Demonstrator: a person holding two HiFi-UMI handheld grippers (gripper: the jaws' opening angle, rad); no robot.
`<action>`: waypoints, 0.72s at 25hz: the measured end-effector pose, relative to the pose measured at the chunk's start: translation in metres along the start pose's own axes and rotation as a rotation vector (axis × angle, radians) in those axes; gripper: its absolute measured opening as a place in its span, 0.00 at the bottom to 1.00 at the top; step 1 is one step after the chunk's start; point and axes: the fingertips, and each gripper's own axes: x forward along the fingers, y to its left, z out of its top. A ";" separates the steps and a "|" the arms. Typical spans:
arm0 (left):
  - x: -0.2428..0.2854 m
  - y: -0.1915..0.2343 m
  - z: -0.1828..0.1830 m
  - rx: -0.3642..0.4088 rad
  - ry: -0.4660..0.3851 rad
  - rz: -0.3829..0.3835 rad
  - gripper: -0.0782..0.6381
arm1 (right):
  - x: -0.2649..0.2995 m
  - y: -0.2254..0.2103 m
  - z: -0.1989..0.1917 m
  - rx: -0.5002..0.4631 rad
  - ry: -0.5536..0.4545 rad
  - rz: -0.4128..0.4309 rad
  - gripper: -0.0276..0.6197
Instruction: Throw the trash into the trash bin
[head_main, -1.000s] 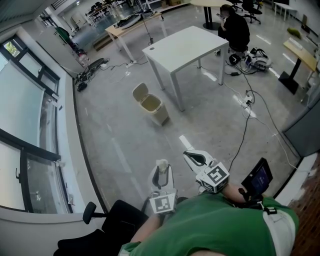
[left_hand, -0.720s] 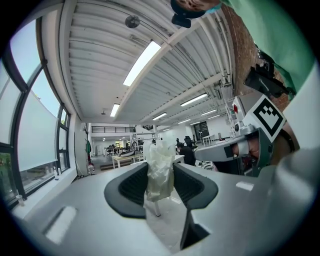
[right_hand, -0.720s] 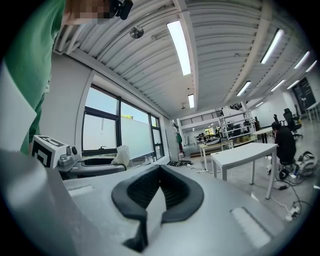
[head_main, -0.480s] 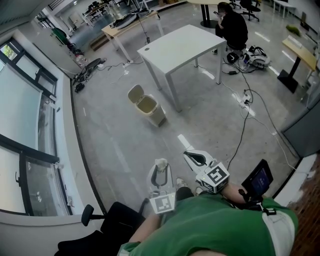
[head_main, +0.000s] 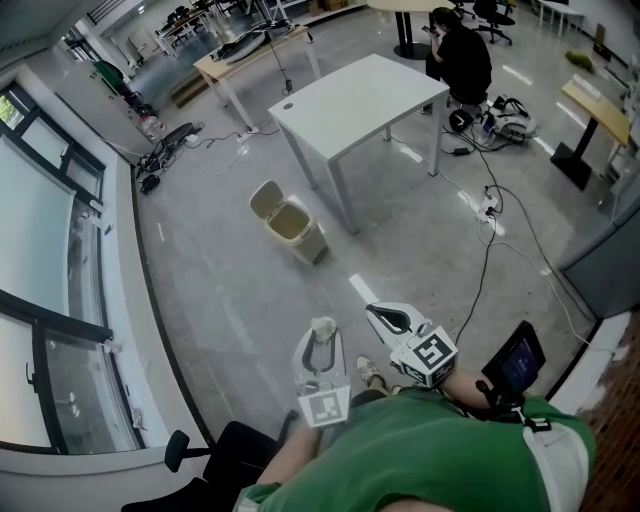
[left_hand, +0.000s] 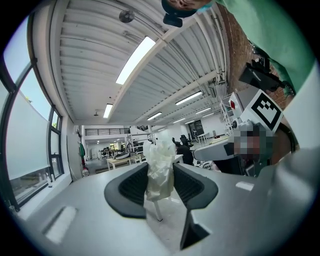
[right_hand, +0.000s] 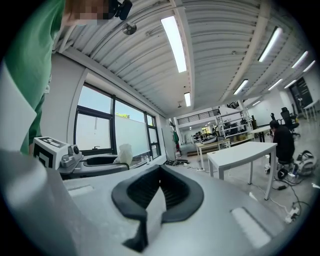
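Gripping crumpled white trash (left_hand: 159, 170) between my left gripper's (head_main: 322, 338) jaws. Right gripper (right_hand: 159, 181): jaws closed together, nothing between. Trash bin (head_main: 290, 222) well ahead, lid up.

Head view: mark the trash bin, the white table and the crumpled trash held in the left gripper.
trash bin (head_main: 310, 244), head view, its outer side wall.
white table (head_main: 365, 100), head view, bare middle of its top.
crumpled trash (head_main: 322, 328), head view, its upper end.
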 end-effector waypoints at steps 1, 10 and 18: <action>0.006 0.003 0.000 -0.004 -0.005 -0.010 0.33 | 0.005 -0.004 0.002 -0.001 -0.001 -0.004 0.05; 0.058 0.043 -0.010 -0.034 -0.009 -0.076 0.33 | 0.060 -0.029 0.013 -0.018 0.014 -0.036 0.05; 0.090 0.077 -0.020 -0.064 -0.021 -0.125 0.33 | 0.107 -0.040 0.019 -0.031 0.015 -0.068 0.05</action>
